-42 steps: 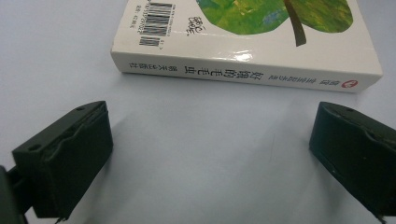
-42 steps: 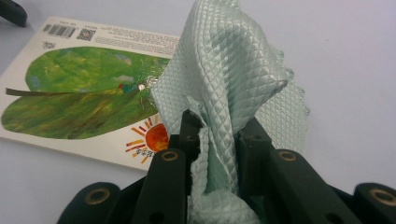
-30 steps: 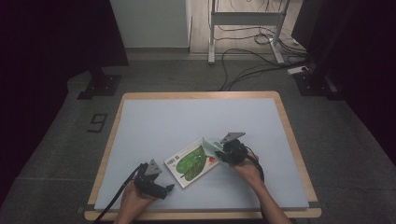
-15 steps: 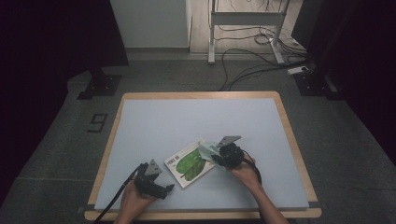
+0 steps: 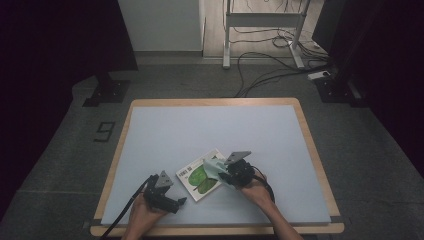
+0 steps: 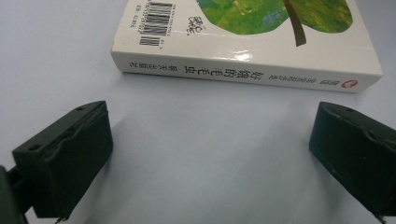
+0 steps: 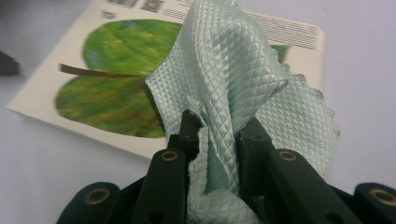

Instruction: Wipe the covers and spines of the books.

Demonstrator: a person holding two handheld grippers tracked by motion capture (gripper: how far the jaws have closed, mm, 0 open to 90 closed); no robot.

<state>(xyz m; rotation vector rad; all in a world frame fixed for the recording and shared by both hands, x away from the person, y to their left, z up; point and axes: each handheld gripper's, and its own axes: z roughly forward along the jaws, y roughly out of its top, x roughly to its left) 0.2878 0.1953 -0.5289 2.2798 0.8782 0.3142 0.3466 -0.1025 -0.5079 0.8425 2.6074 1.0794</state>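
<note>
right gripper [image 5: 219,170]: your jaws are pinched on the cloth [image 7: 233,84]; the fabric is bunched up between them and spills out the front (you can see the fold squeezed right at the tips in the right gripper view)
cloth: pale mint, quilted diamond weave, scalloped edge; it hangs over the book [image 5: 200,175], draped across the right part of the cover; in the high view it sits on the book's right edge, under your right gripper
book: lies flat on the mat [image 5: 210,130], near the front edge, between your two hands; white cover with a big green leaf and a brown stem, barcode at one corner; the spine faces your left gripper [image 5: 181,201], printed characters along it (too small for me to read properly)
left gripper: jaws spread wide, nothing between them; it rests low on the mat just in front of the spine, close but apart from the book; your left hand [image 5: 142,215] holds it at the front-left of the table
mat: light blue-grey, covers the wooden table [image 5: 320,165] almost edge to edge
floor: grey, with cables [image 5: 260,60] running behind the table
</note>
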